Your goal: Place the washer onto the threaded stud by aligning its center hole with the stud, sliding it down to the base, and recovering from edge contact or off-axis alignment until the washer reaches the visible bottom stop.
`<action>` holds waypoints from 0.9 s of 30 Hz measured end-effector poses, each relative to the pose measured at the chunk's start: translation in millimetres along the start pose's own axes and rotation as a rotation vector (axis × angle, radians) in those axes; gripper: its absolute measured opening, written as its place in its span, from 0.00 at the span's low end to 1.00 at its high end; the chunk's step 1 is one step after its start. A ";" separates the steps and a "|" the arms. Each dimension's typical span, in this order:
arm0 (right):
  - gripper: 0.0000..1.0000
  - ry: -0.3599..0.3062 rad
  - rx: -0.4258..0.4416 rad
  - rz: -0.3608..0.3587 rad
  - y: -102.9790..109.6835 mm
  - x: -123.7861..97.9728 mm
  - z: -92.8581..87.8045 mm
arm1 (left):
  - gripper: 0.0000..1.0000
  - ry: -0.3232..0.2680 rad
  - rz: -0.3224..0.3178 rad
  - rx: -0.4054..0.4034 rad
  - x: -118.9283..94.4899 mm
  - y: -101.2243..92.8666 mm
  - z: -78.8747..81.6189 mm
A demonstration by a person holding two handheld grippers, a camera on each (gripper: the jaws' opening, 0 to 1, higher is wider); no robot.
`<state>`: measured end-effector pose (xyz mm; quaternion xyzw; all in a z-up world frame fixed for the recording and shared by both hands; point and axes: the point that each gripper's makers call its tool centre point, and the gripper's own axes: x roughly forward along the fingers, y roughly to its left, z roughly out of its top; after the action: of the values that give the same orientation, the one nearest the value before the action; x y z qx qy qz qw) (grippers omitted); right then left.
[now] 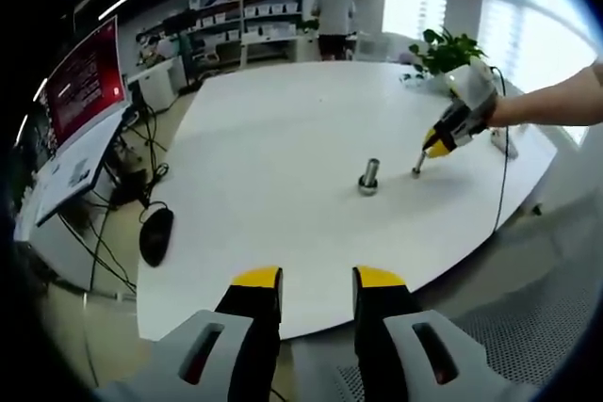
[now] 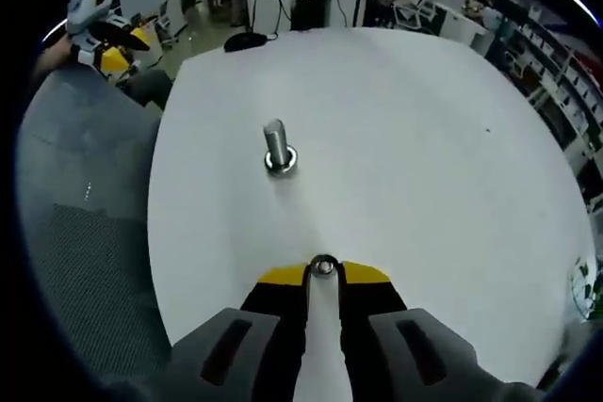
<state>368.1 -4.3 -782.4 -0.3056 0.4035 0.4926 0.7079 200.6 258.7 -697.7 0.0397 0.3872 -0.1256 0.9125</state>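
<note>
The washer (image 2: 323,266) sits pinched between the tips of the right gripper (image 2: 323,272), whose jaws are nearly closed on it, its hole facing the camera. Ahead of it, well apart, the stud (image 2: 276,148) stands upright on the white table (image 2: 424,138), with a ring at its base. The left gripper view shows the other side: the right gripper (image 1: 419,168) reaches in from the right with a person's arm (image 1: 556,101) behind it, its tips near the stud (image 1: 369,176) but not touching. The left gripper (image 1: 318,280) hangs over the table's near edge, jaws apart and holding nothing. That view also takes in a monitor (image 1: 85,82), a mouse (image 1: 156,235), a plant (image 1: 443,49) and a person (image 1: 333,16) at far shelves.
</note>
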 end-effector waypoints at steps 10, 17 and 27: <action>0.13 0.109 -0.078 0.024 3.7 3.5 6.0 | 0.28 0.009 0.001 0.006 0.8 -1.3 -1.5; 0.13 0.219 -0.158 0.042 7.5 4.8 0.6 | 0.28 0.013 0.000 0.008 1.0 -1.2 -2.0; 0.14 0.260 -0.118 0.074 4.3 31.3 -10.2 | 0.28 0.012 0.005 0.003 0.8 0.4 -2.2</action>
<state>367.2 2.8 -814.8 -0.3926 0.4732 0.4974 0.6120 199.7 259.4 -699.9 0.0427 0.3923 -0.1236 0.9105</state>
